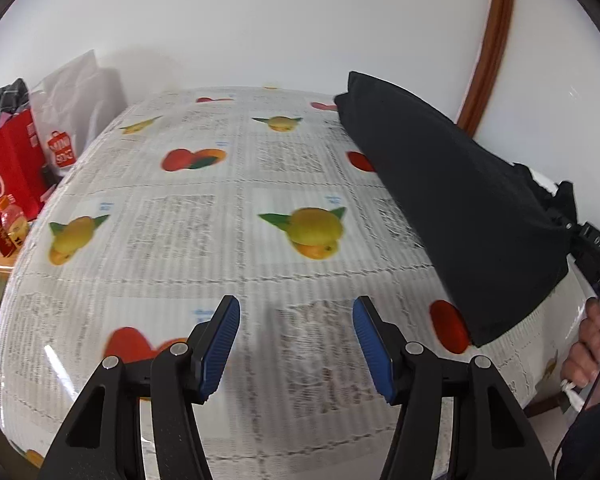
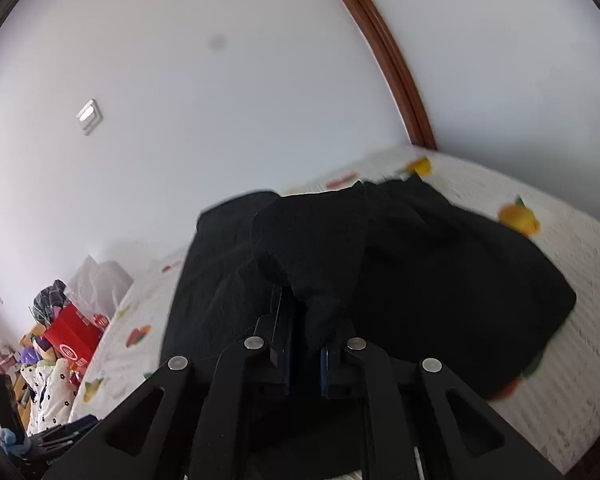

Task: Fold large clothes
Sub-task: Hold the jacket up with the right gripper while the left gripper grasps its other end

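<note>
Black cloth garment point(image 2: 440, 264) pinched by the right gripper point(image 2: 304, 344) over the fruit-printed tablecloth point(image 1: 204, 216)

In the right wrist view the garment fills the centre, its bunched edge clamped between the jaws — in the left wrist view it hangs at right, while the left gripper point(image 1: 296, 328) hovers lower centre, jaws apart and holding nothing.

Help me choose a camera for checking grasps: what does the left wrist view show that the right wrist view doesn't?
Only the left wrist view shows the left tool open and empty above the fruit-print tablecloth, plus the person's right hand. Only the right wrist view shows the right tool shut on a bunched fold of the black garment, and a wall switch. Both show the garment, tablecloth and red bag.
</note>
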`<state>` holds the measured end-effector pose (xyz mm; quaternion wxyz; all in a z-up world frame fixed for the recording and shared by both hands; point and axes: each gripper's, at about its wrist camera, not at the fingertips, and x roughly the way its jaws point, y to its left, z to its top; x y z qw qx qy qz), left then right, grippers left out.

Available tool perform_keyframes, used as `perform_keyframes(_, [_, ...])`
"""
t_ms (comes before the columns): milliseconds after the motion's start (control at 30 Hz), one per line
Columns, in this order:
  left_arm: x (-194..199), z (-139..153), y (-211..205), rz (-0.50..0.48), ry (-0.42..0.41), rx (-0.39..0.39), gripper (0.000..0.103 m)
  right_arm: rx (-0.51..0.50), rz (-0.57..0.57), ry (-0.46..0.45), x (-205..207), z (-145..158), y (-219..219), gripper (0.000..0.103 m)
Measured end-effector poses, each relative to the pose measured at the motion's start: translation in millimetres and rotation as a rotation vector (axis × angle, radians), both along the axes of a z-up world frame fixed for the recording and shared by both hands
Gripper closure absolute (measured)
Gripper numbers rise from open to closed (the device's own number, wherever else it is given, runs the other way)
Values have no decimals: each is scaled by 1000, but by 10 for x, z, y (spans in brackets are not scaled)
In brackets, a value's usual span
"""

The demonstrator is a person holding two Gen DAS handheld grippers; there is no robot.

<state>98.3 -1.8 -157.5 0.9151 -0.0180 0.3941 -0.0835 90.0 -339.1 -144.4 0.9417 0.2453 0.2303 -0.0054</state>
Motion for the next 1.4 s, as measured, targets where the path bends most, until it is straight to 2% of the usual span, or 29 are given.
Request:
perform_keyframes(100, [-1,-24,-127,-26,11,-7,47,-23,9,51,-28,-123,-51,89])
perform_keyframes(133, [3,-26,-153,-29,11,-5,47,-58,3,67,-38,-136,-57,83])
perform_keyframes(200, [-6,-35,-228,-41,14,-8,47,-126,3,92,-80,-150,-86,77])
perform_keyframes(333, [-27,-49,-380,-84,29,-24,47,-202,6,121,-176,-138,-188,67])
perform_keyframes(500, [-53,-76,-593,-131,35,-22,47,-343,-37,147,-267,-25,-422,42])
perform_keyframes(567, [-76,-71,-665,-147,33,-20,47,-405,-81,166,-295,-41,-546,41])
perform_keyframes(633, [-109,-58,-749,-167,29,-19,47,-425,-114,201,-294,-81,-680,41])
perform_keyframes(833, [-139,-79,-955,-233,32,-31,47,-421,-164,314,-190,-261,-1078,41])
perform_keyframes(967, [-140,-116,-1091,-250,40,0,47,-361,-136,341,-146,-350,-1218,41])
perform_keyframes(1067, [-105,-157,-1176,-260,52,4,47,-353,-111,358,-92,-405,-1228,43])
perform_keyframes(1133, [-81,-179,-1212,-265,58,3,47,-335,-85,366,-57,-423,-1215,57])
perform_keyframes(1267, [-25,-224,-1307,-283,64,2,47,-334,-55,364,18,-442,-1153,72])
perform_keyframes(1300, [-17,-226,-1320,-284,62,1,50,-344,-54,363,38,-449,-1134,83])
perform_keyframes(1333, [-13,-233,-1322,-288,61,-7,54,-351,-52,365,63,-458,-1115,90])
perform_keyframes(1367, [-11,-237,-1326,-290,64,-17,64,-360,-50,366,92,-466,-1093,91])
perform_keyframes(1400, [1,-243,-1323,-289,68,-25,70,-370,-46,367,124,-473,-1076,93])
